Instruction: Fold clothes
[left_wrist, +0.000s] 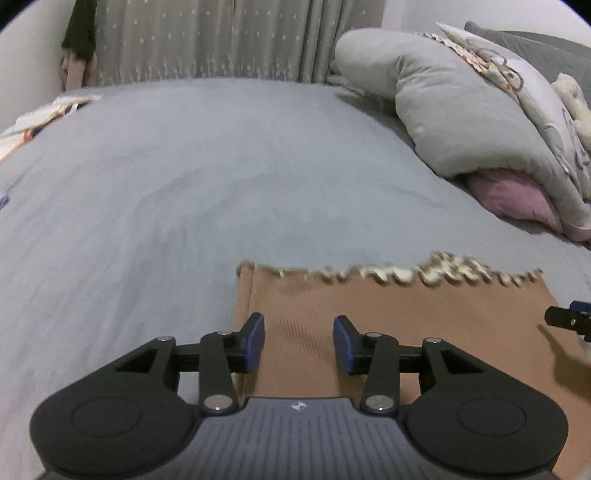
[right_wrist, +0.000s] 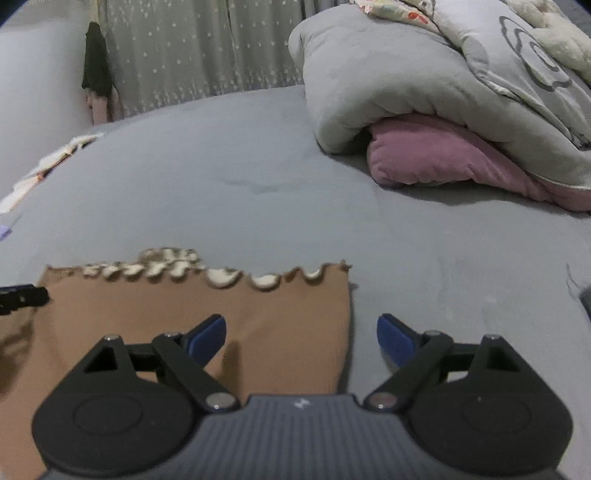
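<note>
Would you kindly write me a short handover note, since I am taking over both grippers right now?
Left gripper: open, holding nothing, over the left part of the brown garment.
Right gripper: open wide, holding nothing, straddling the garment's right edge.
Garment: lies flat on the grey bedsheet, scalloped cream-trimmed hem at the far side; its near part is hidden under the grippers.
A heaped grey quilt over a pink cushion lies far right, clear of the work.
Done: garment looks spread and smoothed; how many folds are made I cannot tell.
Left: probably grip the edges and make the next fold.
</note>
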